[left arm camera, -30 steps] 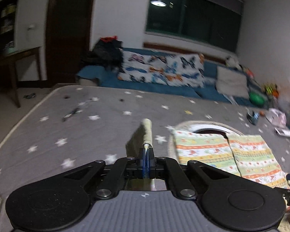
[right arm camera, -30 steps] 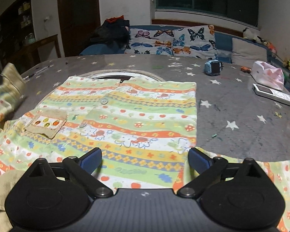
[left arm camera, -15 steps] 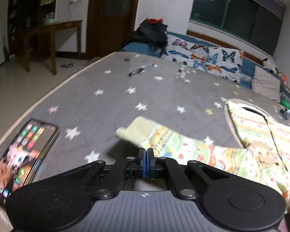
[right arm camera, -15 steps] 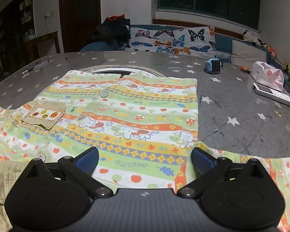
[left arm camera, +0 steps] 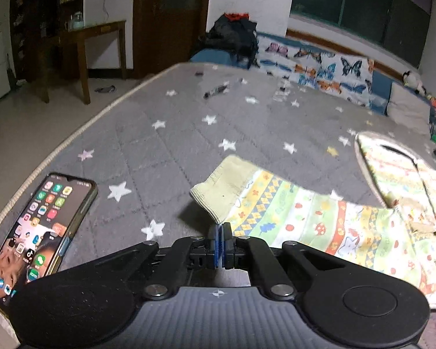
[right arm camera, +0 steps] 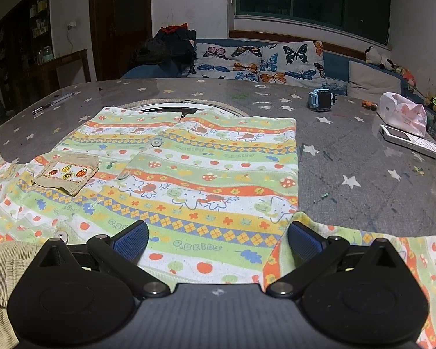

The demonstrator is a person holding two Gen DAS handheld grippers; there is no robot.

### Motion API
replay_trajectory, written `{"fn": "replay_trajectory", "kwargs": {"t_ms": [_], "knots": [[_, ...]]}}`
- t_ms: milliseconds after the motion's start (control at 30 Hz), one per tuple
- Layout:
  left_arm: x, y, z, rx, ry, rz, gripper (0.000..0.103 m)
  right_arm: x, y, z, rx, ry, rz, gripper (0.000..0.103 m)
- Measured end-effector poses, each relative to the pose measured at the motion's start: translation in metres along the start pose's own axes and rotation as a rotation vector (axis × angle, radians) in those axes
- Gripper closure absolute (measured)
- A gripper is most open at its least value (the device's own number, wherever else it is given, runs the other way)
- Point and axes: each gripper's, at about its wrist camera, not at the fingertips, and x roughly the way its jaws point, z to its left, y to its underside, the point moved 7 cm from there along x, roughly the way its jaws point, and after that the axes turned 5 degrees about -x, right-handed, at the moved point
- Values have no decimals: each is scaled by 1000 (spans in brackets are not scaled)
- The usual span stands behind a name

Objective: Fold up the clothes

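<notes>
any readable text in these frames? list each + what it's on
"Q.BKIDS", printed in green on the shirt, readable near the hem, above the right gripper; the same mark repeats higher up but is too small to read for certain.
Phone: app icons lit, labels too small to read.
Blue watch: screen unreadable.
White device and pink-white bag: print too small or blurred.

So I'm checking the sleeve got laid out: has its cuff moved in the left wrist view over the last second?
Yes. The cuff went from standing upright above the left claw to lying flat on the star-print cover, sleeve spread rightward.
</notes>
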Motion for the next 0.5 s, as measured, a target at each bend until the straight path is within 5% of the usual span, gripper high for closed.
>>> {"fn": "replay_trajectory", "kwargs": {"t_ms": [267,500], "knots": [[-21,-12,0,2,-64,-64,98,0,0,0,1,-1,0,0],[-25,-8,-81,110,212,-24,98,0,0,0,0,0,0,0]]}}
